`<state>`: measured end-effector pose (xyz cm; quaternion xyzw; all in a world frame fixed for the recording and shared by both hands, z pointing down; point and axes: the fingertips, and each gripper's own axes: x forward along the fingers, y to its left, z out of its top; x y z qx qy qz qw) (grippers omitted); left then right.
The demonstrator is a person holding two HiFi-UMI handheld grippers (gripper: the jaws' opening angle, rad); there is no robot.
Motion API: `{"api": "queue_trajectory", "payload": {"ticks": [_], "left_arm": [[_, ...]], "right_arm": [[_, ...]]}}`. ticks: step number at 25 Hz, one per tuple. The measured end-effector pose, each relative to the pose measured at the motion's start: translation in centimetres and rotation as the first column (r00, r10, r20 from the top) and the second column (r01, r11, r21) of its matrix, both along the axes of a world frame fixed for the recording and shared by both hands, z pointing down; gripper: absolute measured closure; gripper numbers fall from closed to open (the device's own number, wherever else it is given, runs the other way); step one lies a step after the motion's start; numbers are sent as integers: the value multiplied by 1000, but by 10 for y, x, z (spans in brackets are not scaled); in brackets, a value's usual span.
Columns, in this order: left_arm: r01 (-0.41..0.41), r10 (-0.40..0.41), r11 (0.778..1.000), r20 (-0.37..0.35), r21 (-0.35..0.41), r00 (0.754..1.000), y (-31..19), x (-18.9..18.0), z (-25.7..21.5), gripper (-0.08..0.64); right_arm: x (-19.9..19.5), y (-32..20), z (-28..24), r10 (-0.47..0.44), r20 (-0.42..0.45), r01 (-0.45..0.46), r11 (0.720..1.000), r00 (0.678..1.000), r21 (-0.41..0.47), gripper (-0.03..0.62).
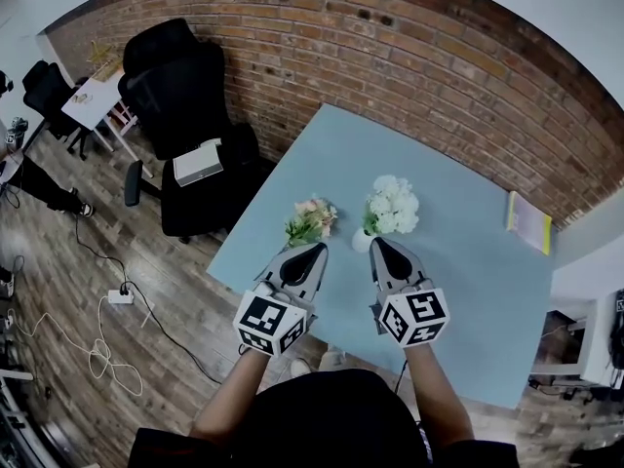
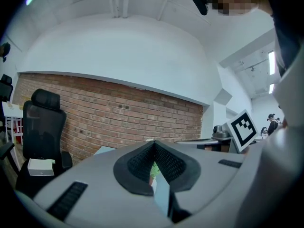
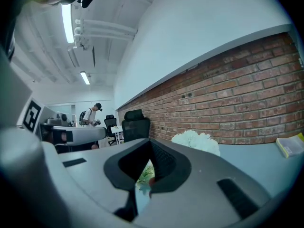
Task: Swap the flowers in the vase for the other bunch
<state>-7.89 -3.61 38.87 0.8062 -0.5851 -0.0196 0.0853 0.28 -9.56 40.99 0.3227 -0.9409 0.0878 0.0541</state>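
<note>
Head view – Ana asks: which gripper is nearer to the vase (image 1: pixel 362 241)?

Ben: The right gripper (image 1: pixel 383 246). The vase stands on the blue table (image 1: pixel 468 261) just beside its tip, a little toward the left gripper (image 1: pixel 314 252). I cannot tell whether they touch.

Ana: And the flowers themselves?

Ben: The white flowers (image 1: pixel 393 206) are in the vase, upright, so their long axis goes up. The heads are just ahead of the right gripper and above its tip. The pink bunch (image 1: pixel 312 220) lies flat on the table, just in front of the left gripper, well short of the vase.

Ana: Are the jaws ready?

Ben: No. In both gripper views the jaws are closed together and nothing is between the pads; only some green shows through the gap behind them.

Ana: So what does the coming move depend on?

Ben: In my judgement, the right gripper must open and come to the stems from the side, under the heads, then lift straight up along the stems. The vase is small and may tip, so the left gripper could hold it
</note>
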Motion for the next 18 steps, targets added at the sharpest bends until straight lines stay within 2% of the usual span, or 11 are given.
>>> {"api": "queue_trajectory", "payload": {"ticks": [12,18], "left_arm": [[-15,15,999,5,-46,1000,-40,10,16,554],[-32,32,997,6,-67,999,-44,17,26,554]], "right_arm": [[8,-34,30,-8,-5,8,998,1000,-64,578],[17,-43,40,24,-3,-24,996,1000,-85,577]]}}
